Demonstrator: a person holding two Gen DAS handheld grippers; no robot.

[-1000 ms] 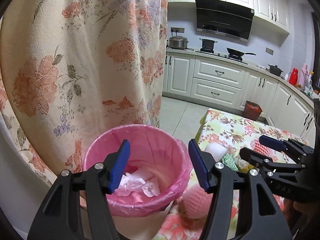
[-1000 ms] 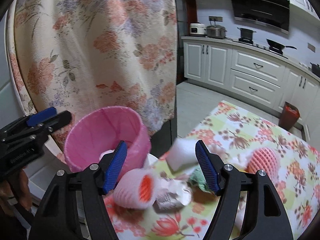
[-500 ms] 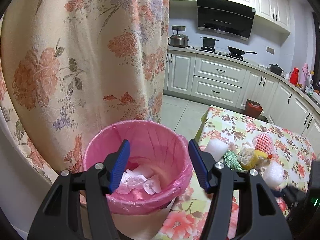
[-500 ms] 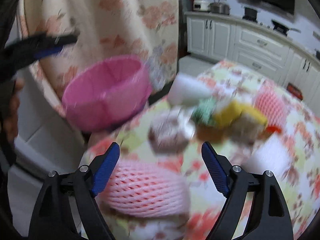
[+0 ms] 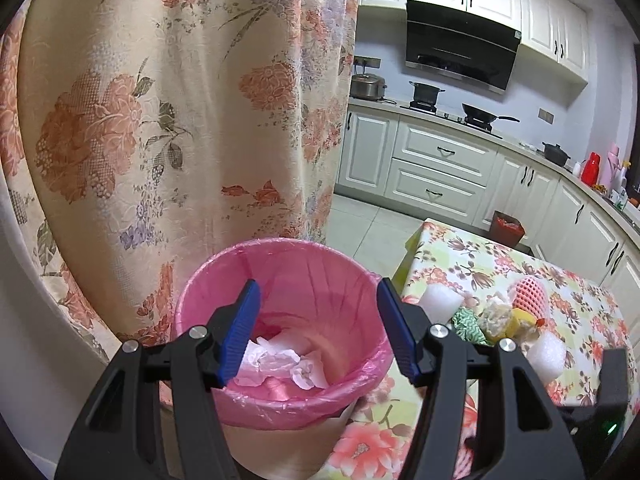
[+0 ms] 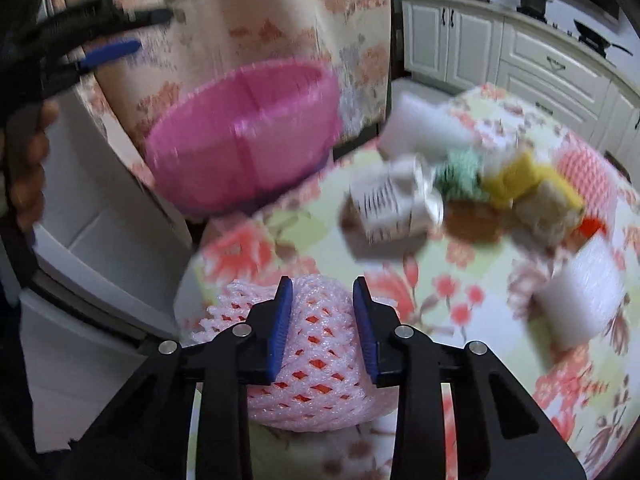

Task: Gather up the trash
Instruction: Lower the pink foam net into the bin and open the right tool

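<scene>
Trash lies scattered over the flowered tablecloth point(image 6: 472, 276) of a table that stands near the white kitchen cabinets point(image 5: 436, 168). At the near corner of the table, the right gripper point(image 6: 322, 320) has its blue pads pressed into the sides of a pink foam fruit net point(image 6: 320, 344), the fingers drawn narrow and shut on it; the net rests on the cloth at that corner and bulges out on either side of the pads. Farther along the table sits a loose heap: a crumpled white paper cup point(image 6: 394, 204), a green-and-white wrapper point(image 6: 458, 174), a yellow scrap point(image 6: 520, 176) and a second pink foam net point(image 6: 588, 164), with one white foam piece point(image 6: 424, 124) at the far edge and another white foam piece point(image 6: 580, 292) toward the right-hand edge. The view from the right wrist is blurred, so finer detail of the heap cannot be made out. Just off the table's left edge, in front of a flowered curtain point(image 5: 160, 120), stands a bin lined with a pink bag point(image 5: 280, 332), holding crumpled white paper point(image 5: 280, 360) at its bottom. The left gripper point(image 5: 318, 332) hangs above the bin's mouth, its fingers about half apart with nothing between them, carried by a hand point(image 6: 24, 172) seen at the left.
</scene>
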